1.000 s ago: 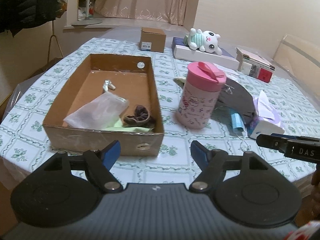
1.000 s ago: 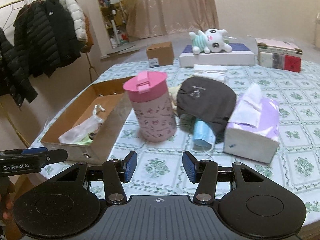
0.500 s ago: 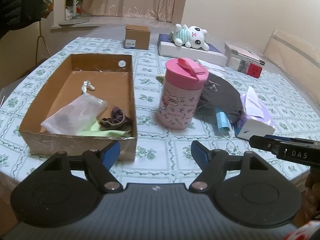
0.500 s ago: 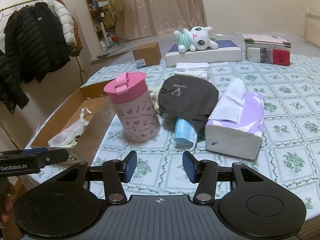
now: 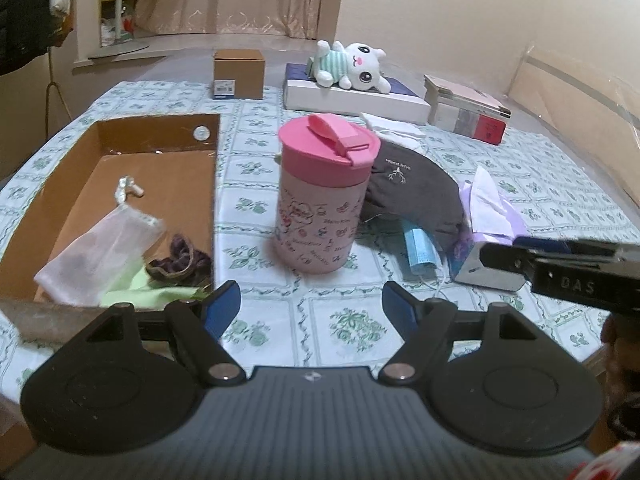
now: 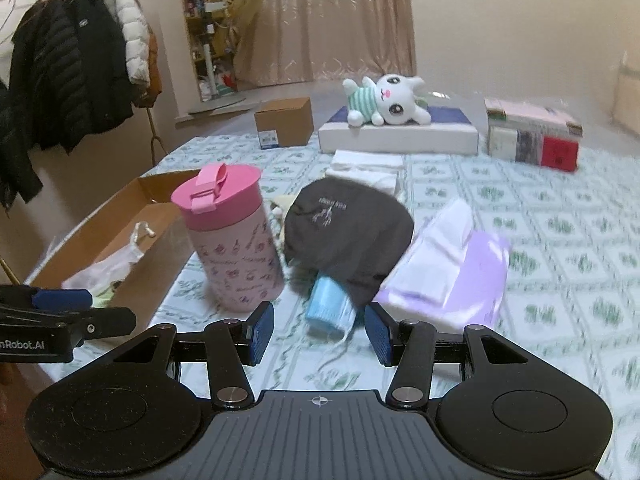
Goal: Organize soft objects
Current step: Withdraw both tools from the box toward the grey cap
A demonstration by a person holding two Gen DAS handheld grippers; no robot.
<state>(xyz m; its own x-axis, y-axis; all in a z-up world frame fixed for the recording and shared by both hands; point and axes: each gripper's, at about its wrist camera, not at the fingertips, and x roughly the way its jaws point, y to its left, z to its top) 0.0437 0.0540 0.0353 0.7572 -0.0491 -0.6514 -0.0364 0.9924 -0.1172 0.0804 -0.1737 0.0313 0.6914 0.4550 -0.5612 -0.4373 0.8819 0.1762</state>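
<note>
A cardboard box (image 5: 208, 184) on the left of the table holds a mesh pouch (image 5: 100, 252), a green cloth (image 5: 148, 288) and a dark scrunchie (image 5: 180, 260). Right of a pink tumbler (image 5: 320, 200) lie a dark grey cap (image 6: 348, 232), a blue face mask (image 6: 328, 304) partly under it, and a purple tissue pack (image 6: 452, 276). A white plush bunny (image 6: 384, 100) lies on a flat box at the back. My left gripper (image 5: 311, 304) hangs open and empty in front of the tumbler. My right gripper (image 6: 320, 334) is open and empty just short of the mask.
A small brown carton (image 6: 284, 122), folded white cloths (image 6: 368, 164) and a stack of books (image 6: 532, 136) stand on the far side of the flowered tablecloth (image 6: 540, 216). Coats (image 6: 72, 64) hang on a rack to the left. The table's near edge is just below both grippers.
Both grippers have drifted right and nearer the table; the tumbler, cap and mask loom larger, and the box has slid to the left in the left wrist view. Jaw widths are unchanged.
</note>
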